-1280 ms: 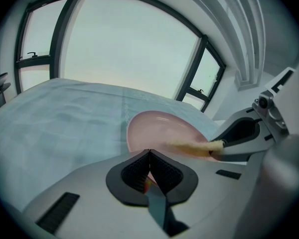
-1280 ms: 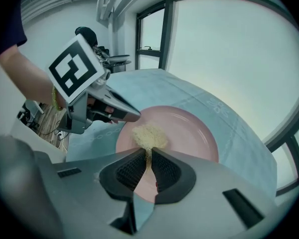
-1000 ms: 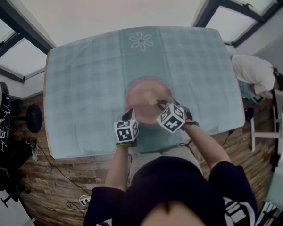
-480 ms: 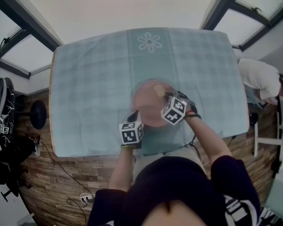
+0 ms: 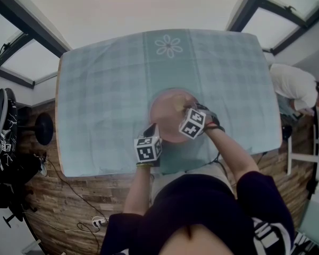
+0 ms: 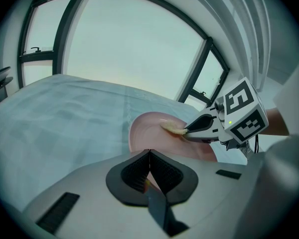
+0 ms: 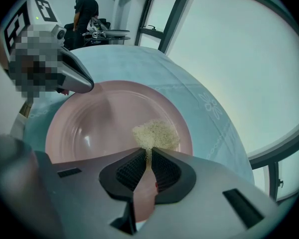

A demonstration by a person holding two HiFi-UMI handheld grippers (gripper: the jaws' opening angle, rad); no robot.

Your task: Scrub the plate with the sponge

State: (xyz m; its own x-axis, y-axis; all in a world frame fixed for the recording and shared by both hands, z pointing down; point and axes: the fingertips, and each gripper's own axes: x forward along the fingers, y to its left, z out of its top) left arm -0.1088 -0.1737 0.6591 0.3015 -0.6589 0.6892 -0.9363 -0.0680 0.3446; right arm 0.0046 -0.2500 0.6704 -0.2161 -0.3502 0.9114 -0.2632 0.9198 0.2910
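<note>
Plate [image 5: 167,113]: pink, set on the desk [image 5: 95,89] (towards its near edge).
Left tool [image 6: 149,154]: closed on the plate's rim.
Right tool [image 7: 148,154]: clamped on the sponge [image 7: 156,132], pressed against the plate's inner surface.

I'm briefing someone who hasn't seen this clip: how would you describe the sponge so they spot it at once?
On the table's pale blue checked cloth sits a single pink plate. Against its inner surface, pinched in the right tool, is the sponge: a small, crumbly, yellowish-beige tuft, the only rough, pale thing on that smooth pink dish.
</note>
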